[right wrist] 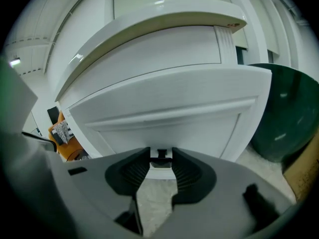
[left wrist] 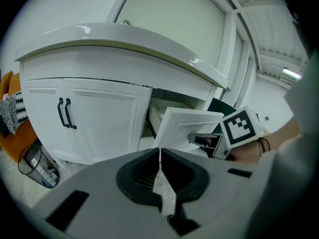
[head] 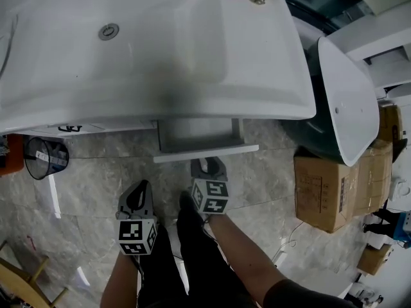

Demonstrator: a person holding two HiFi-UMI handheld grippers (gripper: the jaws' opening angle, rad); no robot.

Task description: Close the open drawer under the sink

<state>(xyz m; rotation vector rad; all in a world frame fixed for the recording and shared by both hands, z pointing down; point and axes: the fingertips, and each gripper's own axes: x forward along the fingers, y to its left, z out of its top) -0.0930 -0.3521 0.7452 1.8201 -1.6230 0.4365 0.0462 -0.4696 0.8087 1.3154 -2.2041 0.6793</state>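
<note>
The white drawer (head: 200,138) stands pulled out under the white sink (head: 160,50), its front panel (head: 205,153) toward me. My right gripper (head: 209,164) is right at that panel. In the right gripper view the panel (right wrist: 169,111) fills the frame and a small black handle (right wrist: 161,157) sits between the tips of my right gripper (right wrist: 161,153), whose jaws stand apart. My left gripper (head: 138,190) hangs lower left, away from the drawer, jaws together and empty. The left gripper (left wrist: 159,151) view shows the drawer front (left wrist: 187,126) and the right gripper (left wrist: 209,141) at it.
Cabinet doors with black handles (left wrist: 67,113) are left of the drawer. A wire bin (head: 45,158) stands on the marble floor at the left. Cardboard boxes (head: 334,185) and a leaning basin (head: 347,101) crowd the right. A wooden frame (head: 19,281) is at the bottom left.
</note>
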